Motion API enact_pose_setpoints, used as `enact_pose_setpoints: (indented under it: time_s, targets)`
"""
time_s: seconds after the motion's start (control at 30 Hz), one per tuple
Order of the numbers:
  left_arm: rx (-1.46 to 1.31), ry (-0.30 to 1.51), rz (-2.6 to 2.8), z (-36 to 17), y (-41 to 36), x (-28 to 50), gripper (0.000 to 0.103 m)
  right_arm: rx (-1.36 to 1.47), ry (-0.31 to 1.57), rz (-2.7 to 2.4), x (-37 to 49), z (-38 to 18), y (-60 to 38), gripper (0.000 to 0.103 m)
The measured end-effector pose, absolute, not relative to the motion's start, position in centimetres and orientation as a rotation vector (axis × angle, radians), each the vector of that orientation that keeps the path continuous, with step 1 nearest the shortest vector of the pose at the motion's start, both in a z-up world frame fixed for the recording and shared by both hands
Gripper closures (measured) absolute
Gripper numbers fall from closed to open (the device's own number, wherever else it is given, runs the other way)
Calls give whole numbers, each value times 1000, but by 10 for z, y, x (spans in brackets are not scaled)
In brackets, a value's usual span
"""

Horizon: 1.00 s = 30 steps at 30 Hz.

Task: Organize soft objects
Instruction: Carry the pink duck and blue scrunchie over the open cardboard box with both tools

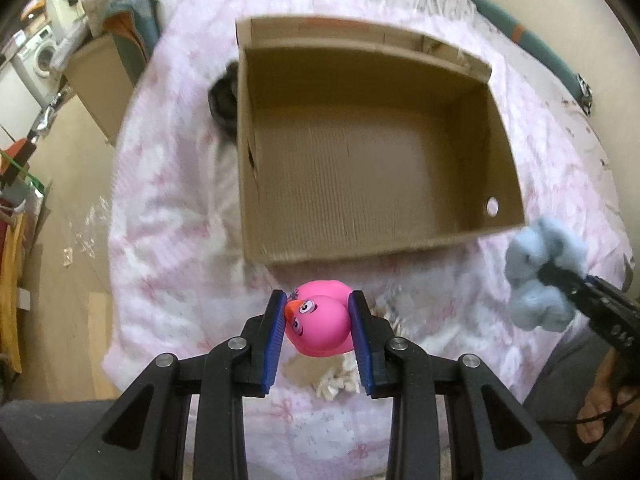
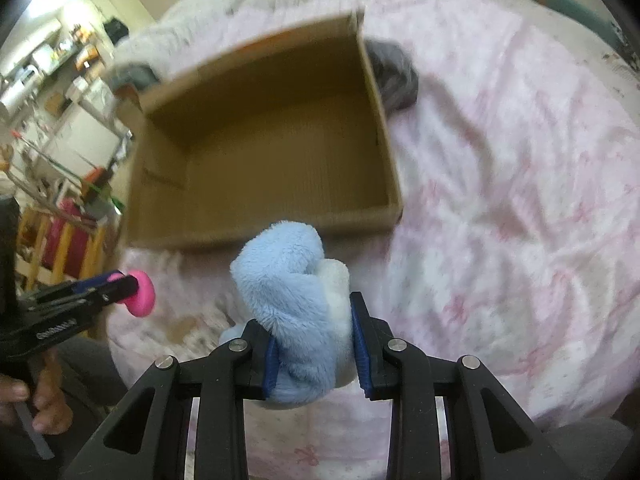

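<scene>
Both toys are held up short of the cardboard box (image 1: 360, 144), and the relation that matters is simple — the open box lies straight ahead of each gripper, its near wall the last thing between the toys and the bare floor inside. The left gripper (image 1: 318, 336) is clamped on the pink rubber duck (image 1: 320, 326), blue pads pressing its sides, beak turned toward the left pad; in the left wrist view the duck sits just before the middle of the box's near wall. The right gripper (image 2: 312, 344) is closed on the blue plush toy (image 2: 288, 296), which bulges up and forward between the fingers, and from its own camera it too hangs just short of the near wall, toward the box's right half. The box rests on a bed covered by a pink-and-white blanket (image 2: 500, 200), its long side running across both views, so there is room for the two toys side by side. Neither arm looks clearly nearer — the duck perhaps slightly. A dark bundle (image 2: 394, 76) lies against the box's outer wall, another item likely left to collect. Next, I judge, both carry forward over the rim and let go.
</scene>
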State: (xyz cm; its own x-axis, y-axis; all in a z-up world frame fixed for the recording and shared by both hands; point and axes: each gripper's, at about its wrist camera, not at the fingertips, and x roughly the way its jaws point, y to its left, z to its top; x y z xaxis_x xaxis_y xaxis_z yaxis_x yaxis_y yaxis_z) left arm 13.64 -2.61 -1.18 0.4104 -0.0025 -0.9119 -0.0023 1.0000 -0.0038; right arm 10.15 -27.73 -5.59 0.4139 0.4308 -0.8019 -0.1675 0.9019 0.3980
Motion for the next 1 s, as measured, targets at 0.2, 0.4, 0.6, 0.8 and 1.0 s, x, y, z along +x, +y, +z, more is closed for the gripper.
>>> enact_pose_setpoints:
  time_s: [0.2, 0.4, 0.6, 0.8, 1.0]
  targets:
    - [15, 1087, 4, 10, -29, 162, 74, 308, 1011, 427, 122, -19, -270, 70]
    - [27, 1066, -2, 3, -31, 192, 74, 288, 973, 446, 155, -8, -256, 70]
    - [21, 1092, 7, -22, -31, 218, 74, 305, 1002, 449, 191, -27, -234, 70]
    - [45, 1122, -18, -47, -32, 221, 74, 270, 1046, 424, 199, -62, -223, 70]
    - [51, 1115, -5, -55, -34, 224, 74, 240, 1073, 400, 202, -75, -217, 70]
